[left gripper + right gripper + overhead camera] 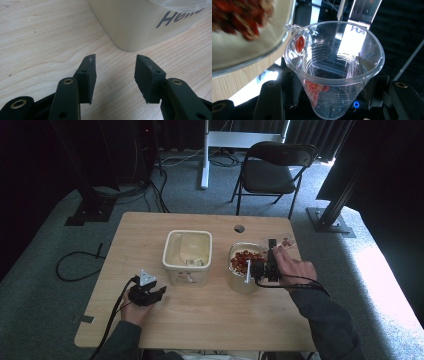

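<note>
Right hand (296,268): lies at the table's right edge, knuckles up, forearm coming in from the lower right.
Right gripper (272,251): jaws drawn in tight on a clear plastic cup (334,72), gripping it low on its ribbed wall.
Clear plastic cup: held just beside the rim of a round bowl of red pieces (243,261); a few red pieces lie in the cup's bottom and one clings near its lip.
Left hand (134,309): rests low on the table near the front left.
Left gripper (159,294): jaws parted about halfway, nothing between them, pointing at the cream tub.
Cream tub (187,251): square, open, mid-table.
Left gripper view: dark lettering on the tub's wall (140,22), bare wood under the pads.
Right gripper view: the cup's mouth is seen from just above, tipped toward the camera.
</note>
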`<state>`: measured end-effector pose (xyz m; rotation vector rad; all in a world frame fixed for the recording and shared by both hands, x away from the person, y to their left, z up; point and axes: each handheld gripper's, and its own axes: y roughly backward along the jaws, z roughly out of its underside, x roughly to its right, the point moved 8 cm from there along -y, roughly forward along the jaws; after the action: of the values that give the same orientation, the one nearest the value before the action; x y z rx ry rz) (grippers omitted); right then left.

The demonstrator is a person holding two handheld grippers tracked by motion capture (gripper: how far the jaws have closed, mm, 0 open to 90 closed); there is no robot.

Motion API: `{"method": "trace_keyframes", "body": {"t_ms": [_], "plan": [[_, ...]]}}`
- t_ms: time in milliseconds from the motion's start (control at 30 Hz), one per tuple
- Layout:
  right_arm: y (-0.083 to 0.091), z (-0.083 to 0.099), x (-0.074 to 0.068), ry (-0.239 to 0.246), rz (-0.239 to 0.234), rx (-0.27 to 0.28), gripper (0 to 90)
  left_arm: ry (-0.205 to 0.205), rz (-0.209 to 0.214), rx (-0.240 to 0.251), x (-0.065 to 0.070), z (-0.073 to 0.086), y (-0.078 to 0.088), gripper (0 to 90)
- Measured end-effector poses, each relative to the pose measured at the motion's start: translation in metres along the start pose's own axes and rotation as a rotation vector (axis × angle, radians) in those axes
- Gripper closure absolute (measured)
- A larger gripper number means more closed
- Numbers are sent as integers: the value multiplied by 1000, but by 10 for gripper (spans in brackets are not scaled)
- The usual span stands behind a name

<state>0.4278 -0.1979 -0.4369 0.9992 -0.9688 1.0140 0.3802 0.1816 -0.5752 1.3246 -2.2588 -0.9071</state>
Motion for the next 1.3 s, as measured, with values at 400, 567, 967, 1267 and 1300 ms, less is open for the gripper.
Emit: {"method": "trace_keyframes", "body": {"t_ms": [400,567,967,1267,1300], "plan": [[-6,9,2,1,26,-40,427,-3,-1,-7,0,1,-1,528],[-6,2,6,-2,41,-27,431,-4,-2,1,0,0,0,528],[0,-5,9,-13,50,14,433,-4,-2,-9,0,1,-1,527],[-2,-5,9,-46,44,14,435,-3,-2,-8,0,1,-1,528],[-1,-7,4,-22,31,25,435,-5,-4,-10,0,2,-1,528]]}}
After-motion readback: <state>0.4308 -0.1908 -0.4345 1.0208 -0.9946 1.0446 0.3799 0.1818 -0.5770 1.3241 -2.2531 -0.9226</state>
